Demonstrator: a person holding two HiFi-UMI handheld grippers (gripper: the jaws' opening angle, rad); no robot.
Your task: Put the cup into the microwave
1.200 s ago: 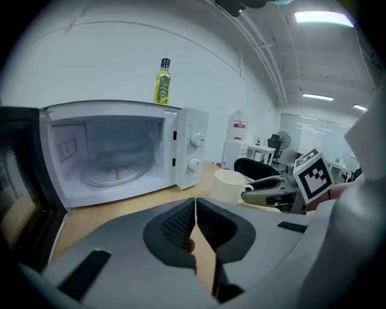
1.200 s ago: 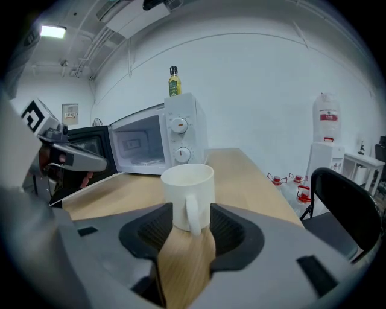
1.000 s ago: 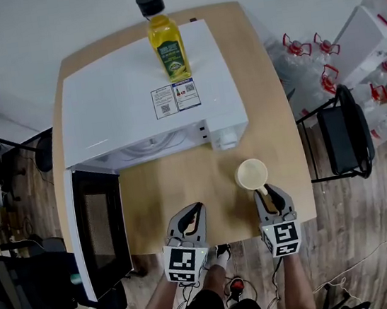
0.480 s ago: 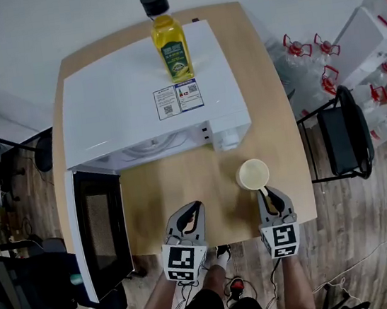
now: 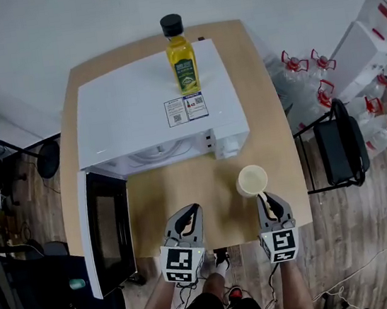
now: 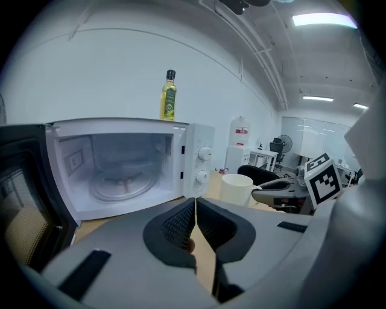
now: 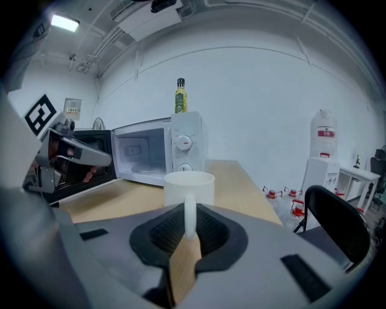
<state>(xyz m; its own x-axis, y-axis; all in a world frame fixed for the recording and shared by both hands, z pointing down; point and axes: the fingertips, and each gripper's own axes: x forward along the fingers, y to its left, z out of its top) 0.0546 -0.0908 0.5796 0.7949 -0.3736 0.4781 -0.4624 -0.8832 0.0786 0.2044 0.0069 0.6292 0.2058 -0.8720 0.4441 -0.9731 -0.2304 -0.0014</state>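
Observation:
A white cup [image 5: 252, 180] hangs just over the wooden table [image 5: 184, 187], right of the microwave's front. My right gripper [image 5: 263, 197] is shut on its handle; in the right gripper view the handle [image 7: 189, 218] is pinched between the pads, with the cup [image 7: 189, 186] upright beyond them. The white microwave [image 5: 152, 113] stands at the table's back with its door [image 5: 108, 230] swung open to the left and its cavity [image 6: 117, 172] empty. My left gripper [image 5: 191, 212] hovers left of the cup, shut with nothing in it [image 6: 194, 208].
A yellow oil bottle [image 5: 182, 62] stands on top of the microwave. Right of the table are a black chair [image 5: 345, 139] and several water jugs [image 5: 310, 69]. Another black chair [image 5: 26, 288] sits at the lower left, next to the open door.
The right jaws have closed on the cup's handle. Both grippers have risen a little, the cup going up with the right one.

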